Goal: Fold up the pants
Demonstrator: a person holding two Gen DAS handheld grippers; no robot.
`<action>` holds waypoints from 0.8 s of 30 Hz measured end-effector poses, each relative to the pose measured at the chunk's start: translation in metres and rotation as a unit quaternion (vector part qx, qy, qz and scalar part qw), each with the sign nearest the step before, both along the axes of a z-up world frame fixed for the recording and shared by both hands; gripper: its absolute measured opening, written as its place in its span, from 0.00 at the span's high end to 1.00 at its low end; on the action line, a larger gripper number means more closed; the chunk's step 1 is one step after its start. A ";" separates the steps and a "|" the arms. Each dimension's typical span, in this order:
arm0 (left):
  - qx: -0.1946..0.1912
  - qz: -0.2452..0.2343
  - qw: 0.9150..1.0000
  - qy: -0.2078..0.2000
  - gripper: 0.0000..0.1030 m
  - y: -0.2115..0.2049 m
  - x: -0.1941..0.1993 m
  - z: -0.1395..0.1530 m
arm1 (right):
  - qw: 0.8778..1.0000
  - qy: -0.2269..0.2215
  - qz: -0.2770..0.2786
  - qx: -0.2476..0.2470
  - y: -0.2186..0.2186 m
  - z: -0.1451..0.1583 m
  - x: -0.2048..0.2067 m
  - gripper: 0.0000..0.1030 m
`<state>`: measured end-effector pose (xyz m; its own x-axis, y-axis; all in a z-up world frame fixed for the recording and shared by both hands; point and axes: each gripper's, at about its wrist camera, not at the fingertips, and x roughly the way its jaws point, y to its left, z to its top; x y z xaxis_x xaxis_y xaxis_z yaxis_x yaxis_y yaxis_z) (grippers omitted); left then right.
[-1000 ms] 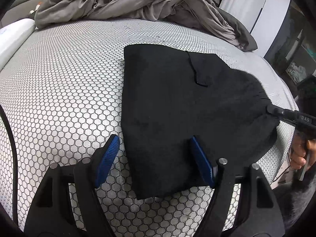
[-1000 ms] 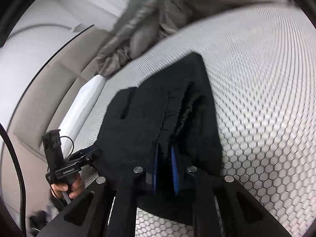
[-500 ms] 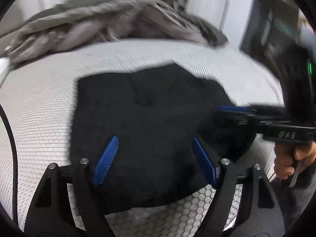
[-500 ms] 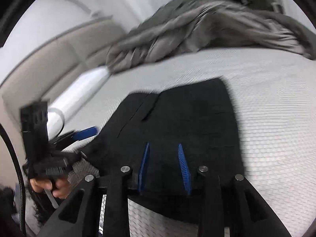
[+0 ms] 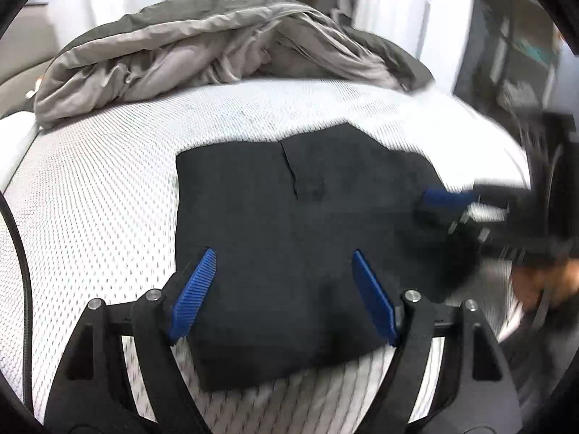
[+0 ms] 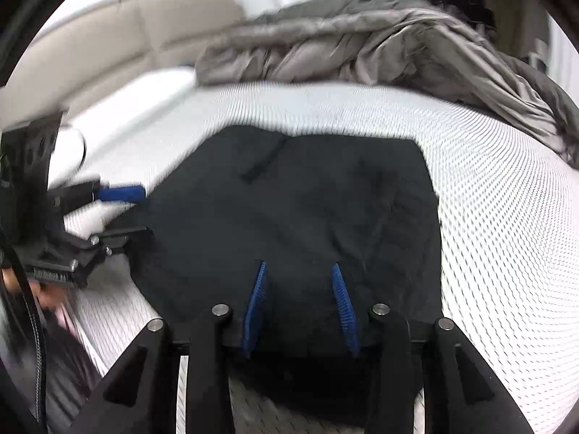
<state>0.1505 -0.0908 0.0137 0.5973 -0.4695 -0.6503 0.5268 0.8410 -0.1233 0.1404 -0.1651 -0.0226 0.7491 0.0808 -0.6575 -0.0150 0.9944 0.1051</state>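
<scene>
White honeycomb-quilted bed [image 5: 108, 217], with a grey duvet [image 5: 202, 43] heaped well beyond my fingers. Between them lie the black pants [image 5: 289, 235], already folded into a compact block. My left gripper [image 5: 282, 293] stands wide over its near edge, holding nothing. My right gripper [image 6: 300, 303] has just been opening, narrow gap, fabric below but unpinched. I judge folding nearly finished; perhaps one smoothing pass remains.

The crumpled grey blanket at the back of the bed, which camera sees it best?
The left wrist view. There the crumpled grey blanket fills the top of the picture fairly sharply, from its left end to where it trails off at the right. The right wrist view also shows the blanket, but blurrier, and its right end runs out of the picture.
</scene>
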 end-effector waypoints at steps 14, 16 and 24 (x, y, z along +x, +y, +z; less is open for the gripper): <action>0.021 0.031 0.999 0.013 0.29 -0.006 0.033 -0.004 | 0.998 0.038 -0.031 -0.027 -0.006 -0.005 0.051 0.63; 0.008 0.032 0.999 0.003 0.29 -0.017 0.044 0.006 | 0.999 0.019 -0.029 -0.012 0.000 0.003 0.055 0.62; 0.049 0.035 0.996 0.061 0.27 -0.030 0.085 -0.027 | 0.996 0.088 -0.027 -0.004 0.006 -0.017 0.088 0.63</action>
<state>0.2353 -0.1207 -0.0138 0.5400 -0.3598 -0.7609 0.4519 0.8866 -0.0985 0.2281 -0.1594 -0.0395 0.6257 0.0374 -0.7792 0.0562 0.9941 0.0929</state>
